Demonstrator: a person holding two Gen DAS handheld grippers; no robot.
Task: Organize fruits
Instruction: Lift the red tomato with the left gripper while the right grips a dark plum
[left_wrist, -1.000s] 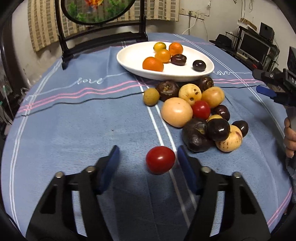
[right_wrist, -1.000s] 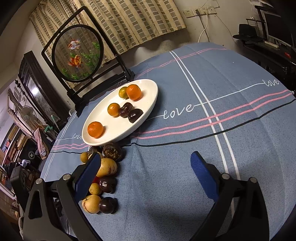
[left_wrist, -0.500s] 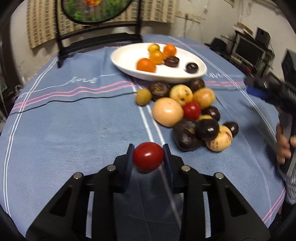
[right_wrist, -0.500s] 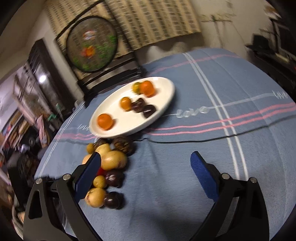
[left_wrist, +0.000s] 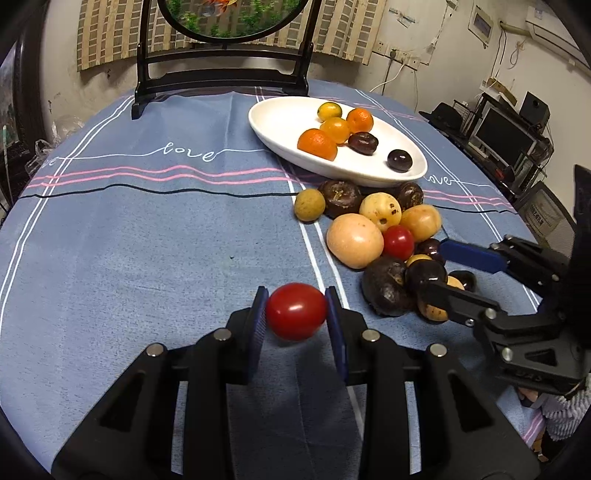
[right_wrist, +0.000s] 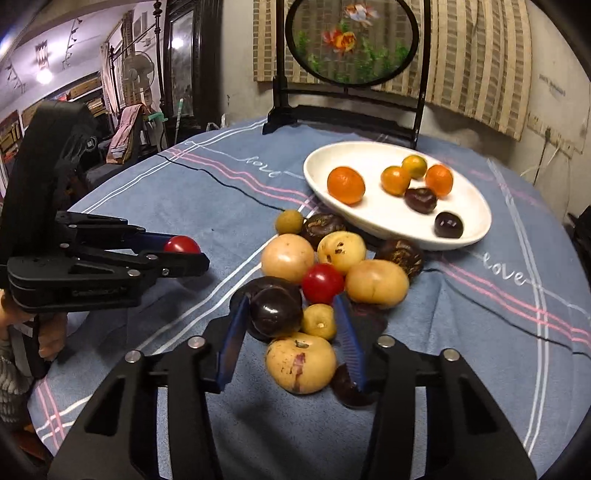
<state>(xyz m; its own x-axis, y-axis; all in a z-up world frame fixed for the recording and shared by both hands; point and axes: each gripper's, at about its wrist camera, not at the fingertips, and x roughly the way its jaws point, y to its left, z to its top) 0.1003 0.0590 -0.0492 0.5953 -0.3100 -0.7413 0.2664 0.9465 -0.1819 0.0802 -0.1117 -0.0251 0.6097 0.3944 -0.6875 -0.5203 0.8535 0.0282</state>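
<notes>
My left gripper is shut on a red tomato, held just above the blue cloth; both show again in the right wrist view, left gripper and tomato. A white oval plate holds several oranges and two dark fruits. In front of it lies a pile of yellow, dark and red fruit. My right gripper is over the pile's near end, its jaws closing. A dark purple fruit and a small yellow one sit between its pads.
A round goldfish screen on a black stand stands at the table's back edge behind the plate. The blue striped cloth is bare left of the pile. A desk with monitors stands off to the right. A person's hand holds the left gripper.
The left gripper's jaws closed on the red tomato. The right gripper swung from the bare cloth over to the fruit pile, rolled, and its jaws narrowed around the dark fruit.
</notes>
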